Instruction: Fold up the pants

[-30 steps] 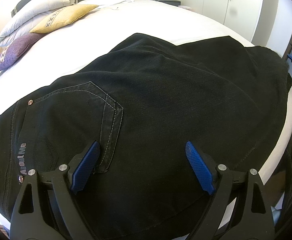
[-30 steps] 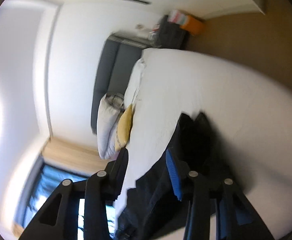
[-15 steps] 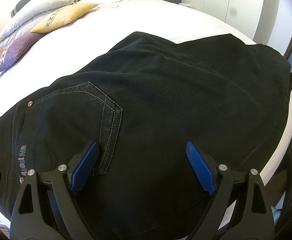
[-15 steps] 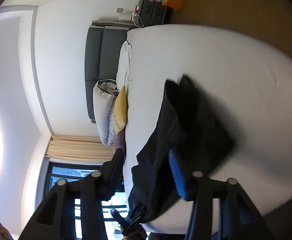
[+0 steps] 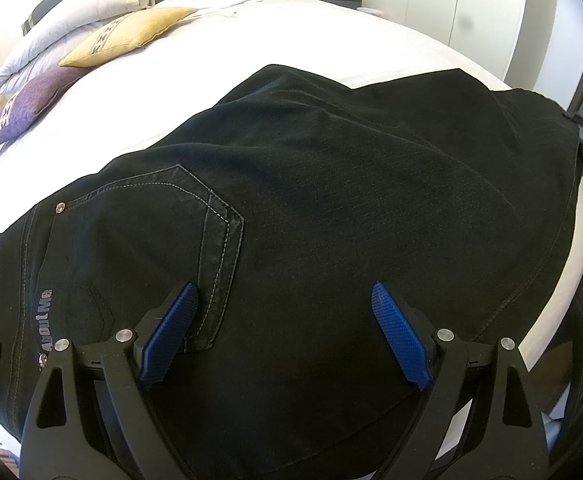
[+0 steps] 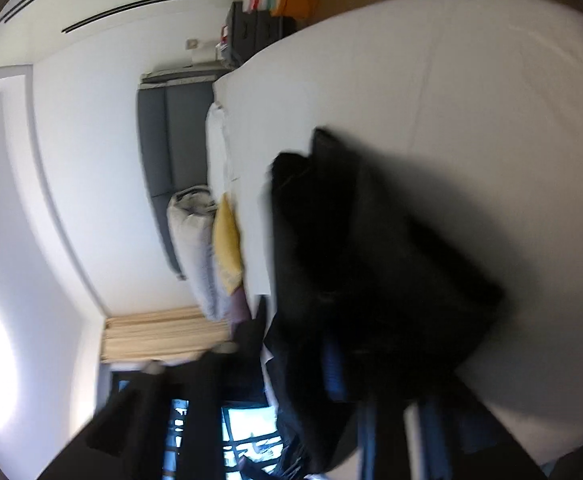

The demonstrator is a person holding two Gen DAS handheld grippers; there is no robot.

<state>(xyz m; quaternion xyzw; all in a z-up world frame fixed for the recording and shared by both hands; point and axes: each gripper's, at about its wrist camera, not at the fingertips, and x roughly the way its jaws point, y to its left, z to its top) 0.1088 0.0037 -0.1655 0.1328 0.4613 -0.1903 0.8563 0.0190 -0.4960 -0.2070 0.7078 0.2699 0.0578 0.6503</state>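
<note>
Hovering left gripper (image 5: 283,320), fingers spread wide, empty, above black denim pants (image 5: 331,200) spread on white bed (image 5: 291,48), ready near back pocket (image 5: 211,248). Right gripper (image 6: 331,372) fingers closing at far-right hem for fold; blur hides whether cloth is pinched.

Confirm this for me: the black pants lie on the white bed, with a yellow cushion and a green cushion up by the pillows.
One detail is off: the second cushion is purple, not green. The left wrist view shows it beside the yellow cushion, near the pillows. The black pants do lie on the white bed.
</note>
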